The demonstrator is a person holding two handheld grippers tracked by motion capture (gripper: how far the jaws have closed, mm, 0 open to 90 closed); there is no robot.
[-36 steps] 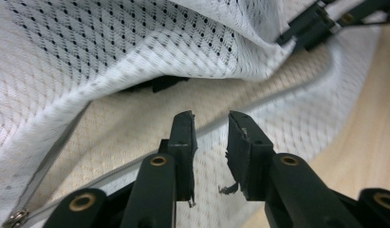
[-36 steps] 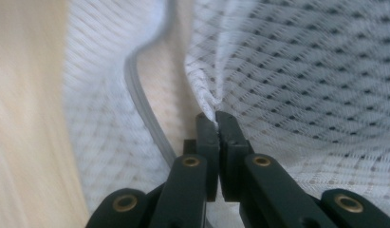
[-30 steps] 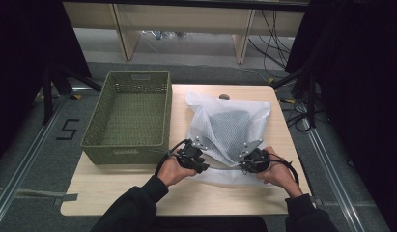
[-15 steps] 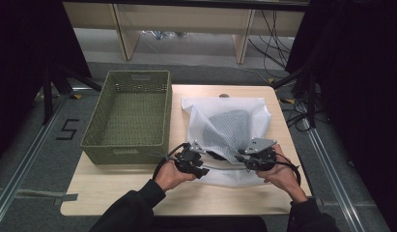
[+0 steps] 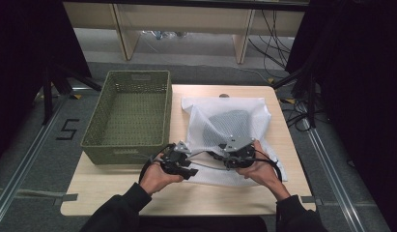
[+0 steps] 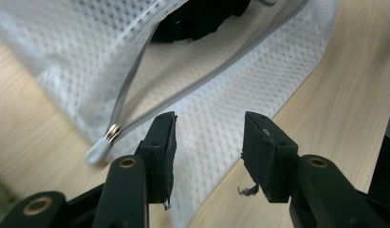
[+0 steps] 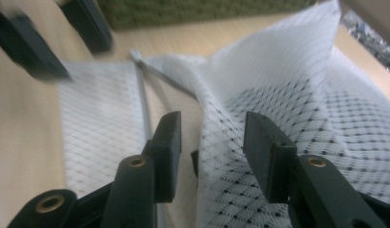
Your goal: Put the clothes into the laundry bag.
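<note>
The white mesh bag [image 5: 230,133] lies on the bench [image 5: 138,193], a dark garment [image 5: 230,123] inside it. The left hand-held gripper [image 6: 209,142] has just been opening; its jaws stand apart over the bag's near corner, nothing pinched, with the zipper pull [image 6: 101,148] just beside its left jaw. The right hand-held gripper [image 7: 211,142] has also been opening, jaws apart astride a raised fold of mesh. Beyond the left hand-held gripper stands a green basket [image 5: 126,116].

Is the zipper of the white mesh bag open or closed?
Open: in the left gripper view the zipper's two grey sides spread apart from the pull.
</note>
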